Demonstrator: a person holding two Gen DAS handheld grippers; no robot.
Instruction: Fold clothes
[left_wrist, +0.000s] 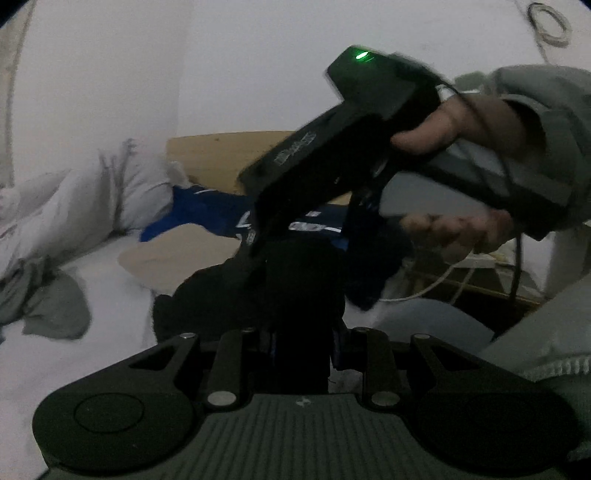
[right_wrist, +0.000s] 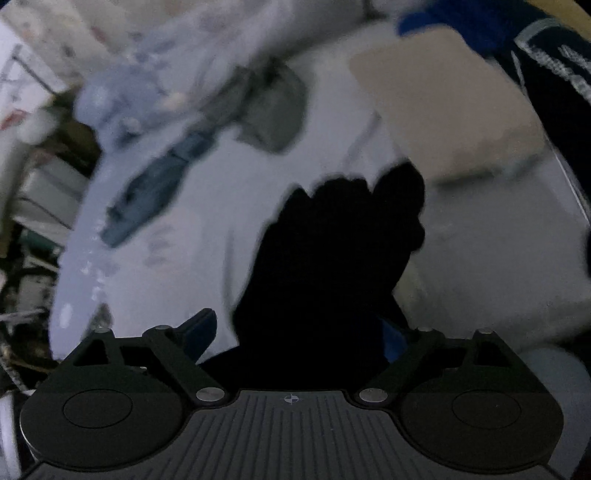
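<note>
Item: black garment (right_wrist: 332, 266). Soft, limp, light, I judge; best taken at an edge or corner. Matte black, bunched, shape unreadable. Location: lower centre of both views, above the white bed (right_wrist: 229, 192). My right fingers (right_wrist: 295, 332) and left fingers (left_wrist: 299, 332) both clamp it.

Left tongs (left_wrist: 299, 295) clamped on black cloth; right tongs (right_wrist: 310, 295) likewise.

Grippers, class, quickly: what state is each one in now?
Left gripper: shut on the black garment.
Right gripper: shut on the same black garment.
</note>
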